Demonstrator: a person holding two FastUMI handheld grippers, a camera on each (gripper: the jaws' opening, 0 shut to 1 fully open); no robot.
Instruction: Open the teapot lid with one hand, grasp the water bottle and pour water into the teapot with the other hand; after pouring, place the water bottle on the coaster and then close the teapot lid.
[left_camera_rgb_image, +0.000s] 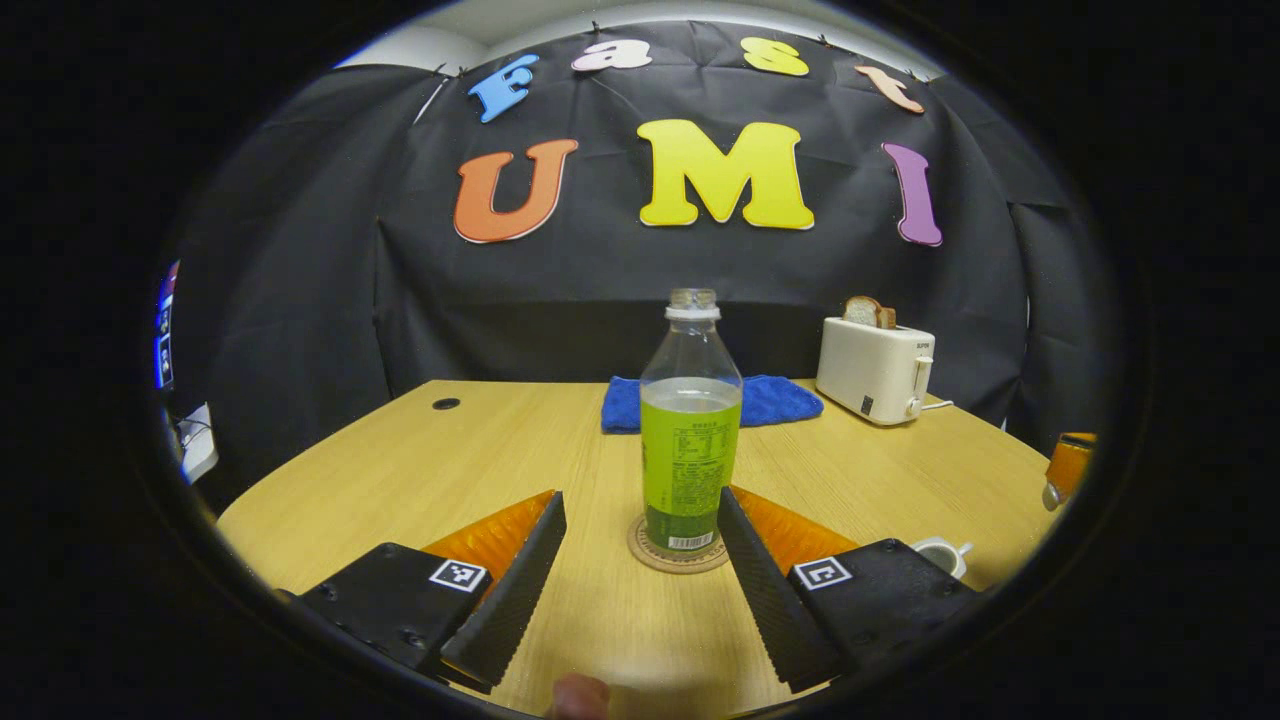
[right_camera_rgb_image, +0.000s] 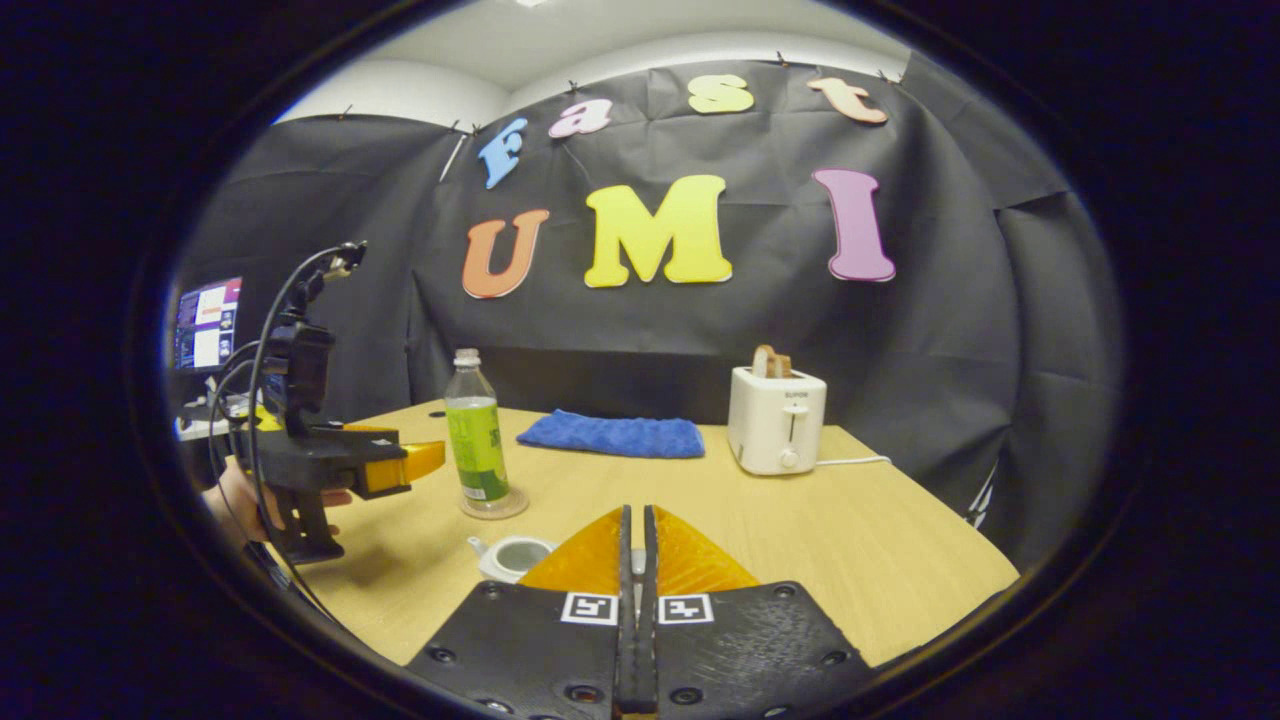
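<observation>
- While the water bottle stands upright on the round coaster, the left gripper is held with fingers spread wide, one at the bottle's 8 o'clock, the other at its 4 o'clock; no contact is seen on the left side, and on the right it cannot be told.
- Bottle is seen uncapped, green liquid up to about the shoulder; pouring is judged done and the bottle already set down, so the wide fingers are read as a release.
- In the right gripper view, the right gripper is seen with fingers drawn nearly together; a small pale thing glimpsed in the slit may be the lid, but this cannot be told.
- Teapot sits at 10 o'clock from those fingertips, mouth open, lid off; closing it is judged the remaining step.
- Left gripper is also seen in that view at 9 o'clock of the bottle.
- Blue cloth and toaster are noted at the far table edge, away from the work.
</observation>
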